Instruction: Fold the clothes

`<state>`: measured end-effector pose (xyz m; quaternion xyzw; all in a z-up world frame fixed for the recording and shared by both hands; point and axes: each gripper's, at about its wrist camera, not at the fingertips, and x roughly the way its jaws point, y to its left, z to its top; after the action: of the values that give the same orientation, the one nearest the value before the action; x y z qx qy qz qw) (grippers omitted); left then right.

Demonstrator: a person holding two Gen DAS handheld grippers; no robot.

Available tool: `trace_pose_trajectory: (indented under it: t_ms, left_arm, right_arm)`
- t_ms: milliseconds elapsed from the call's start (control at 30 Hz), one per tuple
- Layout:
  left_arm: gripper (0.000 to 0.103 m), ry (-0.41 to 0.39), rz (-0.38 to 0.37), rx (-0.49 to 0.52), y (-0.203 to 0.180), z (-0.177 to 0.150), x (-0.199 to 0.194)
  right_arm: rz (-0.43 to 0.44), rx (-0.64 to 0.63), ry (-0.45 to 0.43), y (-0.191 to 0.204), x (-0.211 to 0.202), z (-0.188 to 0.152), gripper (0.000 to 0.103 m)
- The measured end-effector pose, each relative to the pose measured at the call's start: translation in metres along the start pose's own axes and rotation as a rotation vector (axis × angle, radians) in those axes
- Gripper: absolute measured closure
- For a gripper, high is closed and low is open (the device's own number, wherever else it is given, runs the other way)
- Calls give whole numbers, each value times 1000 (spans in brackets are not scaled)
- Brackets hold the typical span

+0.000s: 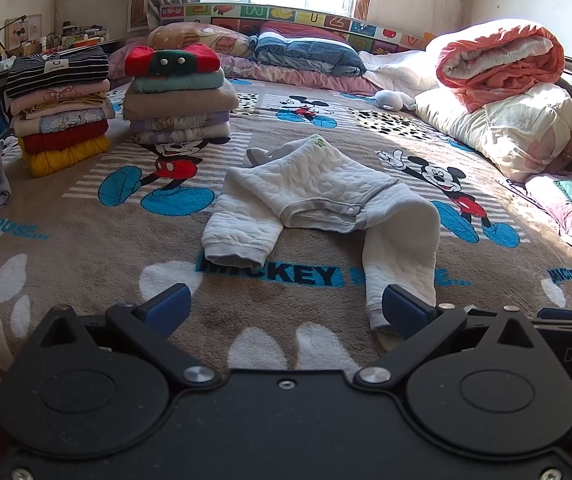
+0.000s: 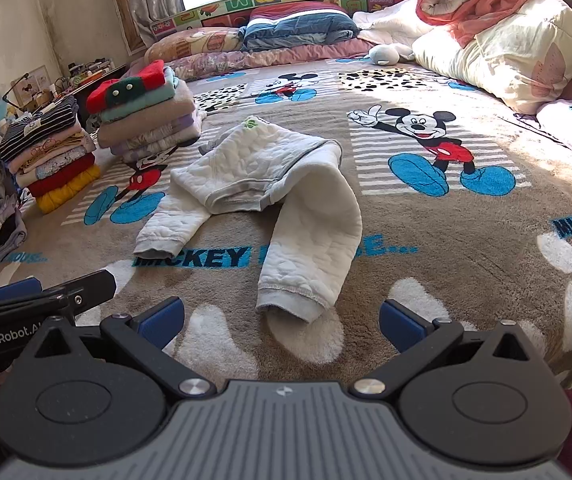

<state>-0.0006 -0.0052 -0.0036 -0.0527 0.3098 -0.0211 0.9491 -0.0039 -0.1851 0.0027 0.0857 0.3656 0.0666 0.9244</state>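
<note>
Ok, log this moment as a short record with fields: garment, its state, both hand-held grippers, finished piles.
garment: white quilted baby suit, lying on the Mickey Mouse blanket
state: unfolded, body bunched, both legs spread toward the camera
left hand-held gripper: open, empty, above the blanket near the leg cuffs
right hand-held gripper: open, empty, just short of the nearer leg cuff
finished piles: two stacks of folded clothes on the far left of the bed

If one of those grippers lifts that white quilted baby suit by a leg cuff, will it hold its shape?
Probably not. The white suit already lies rumpled, its legs bent over the blanket, so it should droop. It looks padded yet small, so likely light. The fleecy blanket may drag on it rather than let it slide.
</note>
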Motion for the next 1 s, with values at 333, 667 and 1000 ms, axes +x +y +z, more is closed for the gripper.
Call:
trace_pose_trajectory:
  t_ms: [333, 667, 1000]
  left_arm:
    - [0, 8, -7, -17, 3, -1, 5]
    - [0, 17, -27, -64, 11, -4, 19]
    - [0, 7, -25, -97, 20, -11, 44]
  right_arm:
    - [8, -1, 2, -1, 3, -1, 0]
    - [59, 16, -32, -10, 11, -3, 0]
    - [87, -66, -207, -16, 20, -9, 0]
